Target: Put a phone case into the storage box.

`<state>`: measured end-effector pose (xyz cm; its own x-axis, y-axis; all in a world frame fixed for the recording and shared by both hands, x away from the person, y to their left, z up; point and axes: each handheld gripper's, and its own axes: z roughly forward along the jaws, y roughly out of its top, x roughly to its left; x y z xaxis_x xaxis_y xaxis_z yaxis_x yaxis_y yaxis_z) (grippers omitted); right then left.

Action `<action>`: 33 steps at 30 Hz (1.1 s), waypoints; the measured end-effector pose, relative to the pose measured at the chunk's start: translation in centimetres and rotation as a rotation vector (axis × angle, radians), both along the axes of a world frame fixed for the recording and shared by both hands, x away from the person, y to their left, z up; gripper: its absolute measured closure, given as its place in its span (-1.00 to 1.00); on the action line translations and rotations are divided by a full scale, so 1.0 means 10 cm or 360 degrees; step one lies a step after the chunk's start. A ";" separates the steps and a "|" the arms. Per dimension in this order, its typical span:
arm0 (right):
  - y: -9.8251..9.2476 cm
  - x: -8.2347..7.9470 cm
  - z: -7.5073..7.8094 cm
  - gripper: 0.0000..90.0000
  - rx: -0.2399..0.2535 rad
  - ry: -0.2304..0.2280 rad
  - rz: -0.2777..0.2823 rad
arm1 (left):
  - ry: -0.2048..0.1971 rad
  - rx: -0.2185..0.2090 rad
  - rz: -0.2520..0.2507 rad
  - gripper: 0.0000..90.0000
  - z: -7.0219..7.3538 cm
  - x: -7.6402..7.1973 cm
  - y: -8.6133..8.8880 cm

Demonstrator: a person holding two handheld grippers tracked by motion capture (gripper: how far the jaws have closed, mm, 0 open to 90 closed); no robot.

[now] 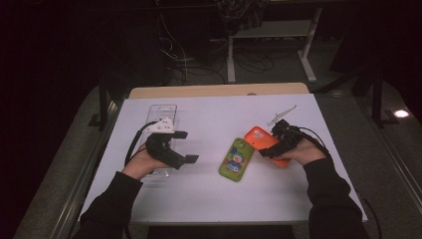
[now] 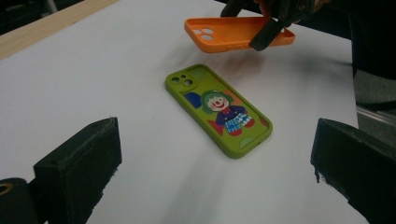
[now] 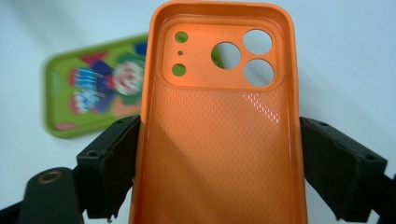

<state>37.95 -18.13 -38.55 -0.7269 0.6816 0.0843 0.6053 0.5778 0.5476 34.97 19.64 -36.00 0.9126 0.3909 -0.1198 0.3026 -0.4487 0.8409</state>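
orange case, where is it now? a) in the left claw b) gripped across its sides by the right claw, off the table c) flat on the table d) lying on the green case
b: the right claw clamps the orange case by its long sides, and it casts a shadow on the table.

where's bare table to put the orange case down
Free: the white sheet between the clear tray and the orange case, and the near strip below the green case. Crowded: around the green case, right beside the right claw gripping the orange case.
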 end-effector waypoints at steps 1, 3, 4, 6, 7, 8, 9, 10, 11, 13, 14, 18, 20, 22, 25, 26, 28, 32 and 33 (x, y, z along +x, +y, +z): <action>0.02 0.01 0.01 -0.67 0.0019 0.0000 0.0038 | -0.0008 0.0004 -0.0013 -0.97 0.01 0.01 -0.02; 0.07 0.02 0.04 -0.67 0.0034 -0.0005 0.0096 | -0.0019 0.0012 -0.0042 -0.97 0.03 0.04 -0.07; 0.09 0.03 0.05 -0.67 0.0044 0.0005 0.0118 | -0.0031 0.0024 -0.0065 -0.97 0.03 0.07 -0.10; 0.15 0.05 0.06 -0.67 0.0045 0.0016 0.0167 | -0.0023 0.0023 -0.0101 -0.97 0.04 0.10 -0.16; 0.18 0.06 0.07 -0.67 0.0048 0.0012 0.0197 | -0.0029 0.0023 -0.0110 -0.97 0.04 0.12 -0.19; 0.21 0.07 0.07 -0.67 0.0060 0.0022 0.0218 | -0.0045 0.0021 -0.0125 -0.97 0.05 0.13 -0.21; 0.23 0.07 0.07 -0.67 0.0065 0.0030 0.0241 | -0.0044 0.0017 -0.0140 -0.97 0.05 0.14 -0.23; 0.25 0.08 0.06 -0.67 0.0042 0.0019 0.0275 | -0.0050 0.0023 -0.0161 -0.97 0.06 0.16 -0.24; 0.27 0.09 0.05 -0.67 0.0039 0.0017 0.0298 | -0.0050 0.0021 -0.0170 -0.97 0.05 0.17 -0.26; 0.30 0.09 0.02 -0.67 0.0051 0.0014 0.0344 | -0.0048 0.0035 -0.0197 -0.97 0.03 0.19 -0.30; 0.32 0.10 0.00 -0.67 0.0043 0.0006 0.0380 | -0.0042 0.0044 -0.0213 -0.97 0.02 0.20 -0.31; 0.41 0.07 -0.05 -0.67 0.0029 0.0002 0.0495 | -0.0042 0.0076 -0.0299 -0.97 -0.01 0.23 -0.36; 0.46 0.05 -0.06 -0.67 0.0047 -0.0020 0.0552 | -0.0045 0.0093 -0.0343 -0.97 -0.01 0.22 -0.40; 0.51 0.02 -0.06 -0.67 0.0054 -0.0032 0.0595 | -0.0057 0.0098 -0.0387 -0.97 0.00 0.20 -0.43; 0.57 -0.03 -0.05 -0.67 0.0058 -0.0030 0.0659 | -0.0055 0.0115 -0.0433 -0.97 -0.02 0.16 -0.47; 0.58 -0.04 -0.05 -0.67 0.0065 -0.0027 0.0678 | -0.0062 0.0133 -0.0448 -0.97 -0.02 0.15 -0.48; 0.61 -0.06 -0.04 -0.67 0.0062 -0.0032 0.0720 | -0.0060 0.0153 -0.0474 -0.97 -0.03 0.14 -0.51; 0.69 -0.13 0.01 -0.67 0.0054 -0.0043 0.0784 | -0.0057 0.0182 -0.0515 -0.97 -0.06 0.11 -0.56; 0.71 -0.13 0.01 -0.67 0.0052 -0.0058 0.0805 | -0.0054 0.0188 -0.0517 -0.97 -0.07 0.11 -0.58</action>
<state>36.61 -11.01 -38.43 -0.9682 0.2407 0.0683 0.2342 0.7758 0.5860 36.02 13.88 -36.69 0.9943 0.0886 -0.0584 0.1006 -0.6119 0.7845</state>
